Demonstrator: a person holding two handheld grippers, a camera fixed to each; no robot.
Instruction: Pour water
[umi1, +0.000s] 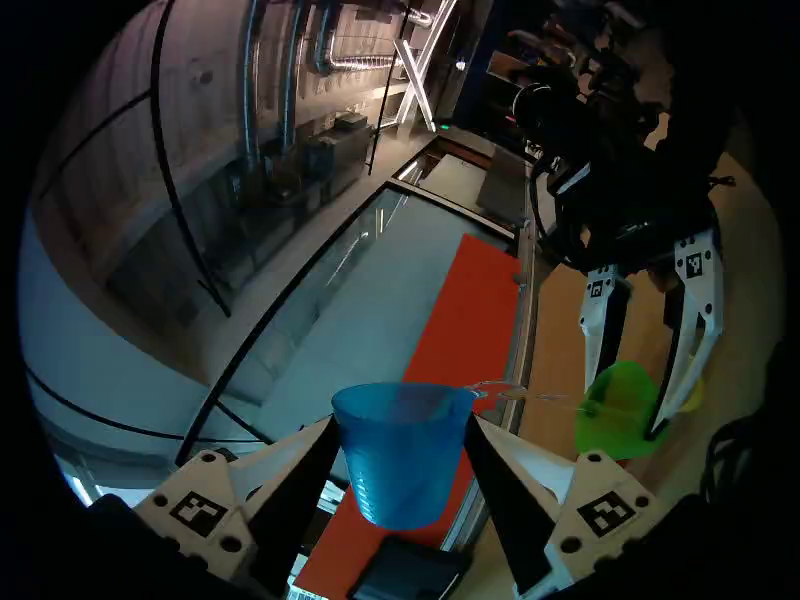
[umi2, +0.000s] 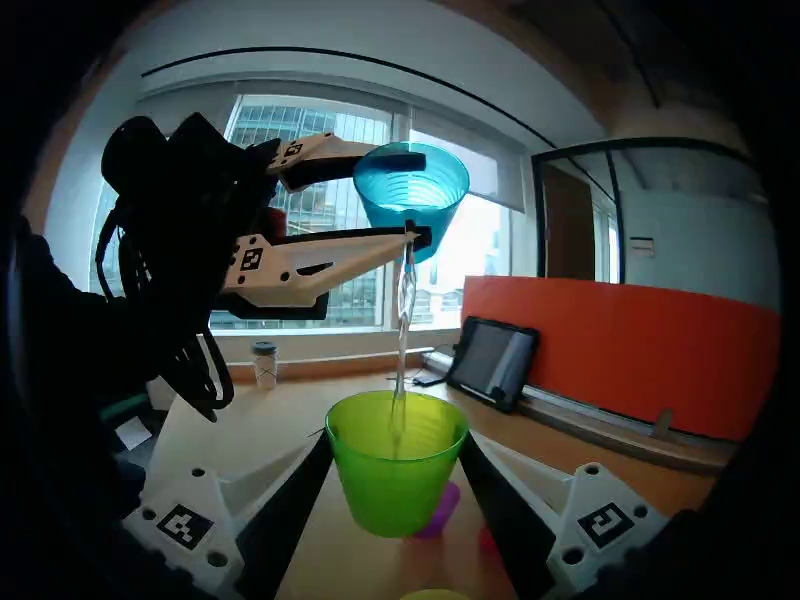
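The fingers (umi1: 300, 480) of the left gripper (umi1: 400, 440) press on both sides of a blue cup (umi1: 403, 470), holding it firmly between them. In the right gripper view this cup sits high at the upper left, tipped over, and a thin twisted stream of water (umi2: 403, 320) falls from its rim. The right gripper (umi2: 396, 450) is closed the same way on a green cup (umi2: 397, 480), one finger against each side, and holds it upright directly under the blue cup. The stream lands inside the green cup. Below the green cup lies a wooden table (umi2: 290, 420), with a small purple thing (umi2: 443, 505) near the cup's base. Farther off to the right a dark tablet (umi2: 490, 360) leans in front of an orange partition (umi2: 640, 350). A paper cup (umi2: 264, 362) stands on the far window ledge at the left.
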